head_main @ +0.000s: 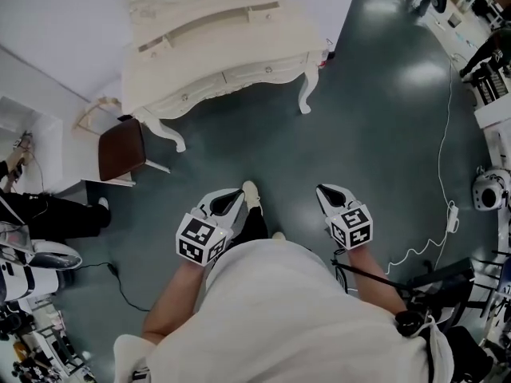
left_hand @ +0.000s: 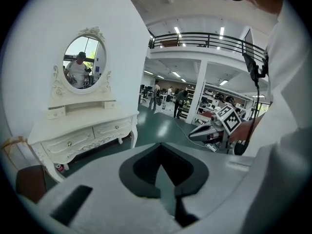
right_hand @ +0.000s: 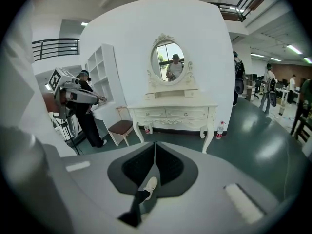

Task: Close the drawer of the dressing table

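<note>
Left claw (left_hand: 158,145) and right claw (right_hand: 155,144) are both narrow, tips together, empty. Gripper views show the oval mirror (right_hand: 168,62) above the dressing table (right_hand: 171,113) whole; the head view crops it.

Left tongs (head_main: 237,195), right tongs (head_main: 325,191): closed, empty, angled downward.

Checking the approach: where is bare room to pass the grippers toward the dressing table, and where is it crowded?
Free: green floor between the wearer's shoe and the dressing table. Crowded: brown stool and bystander at left, white cable and gear at right.
</note>
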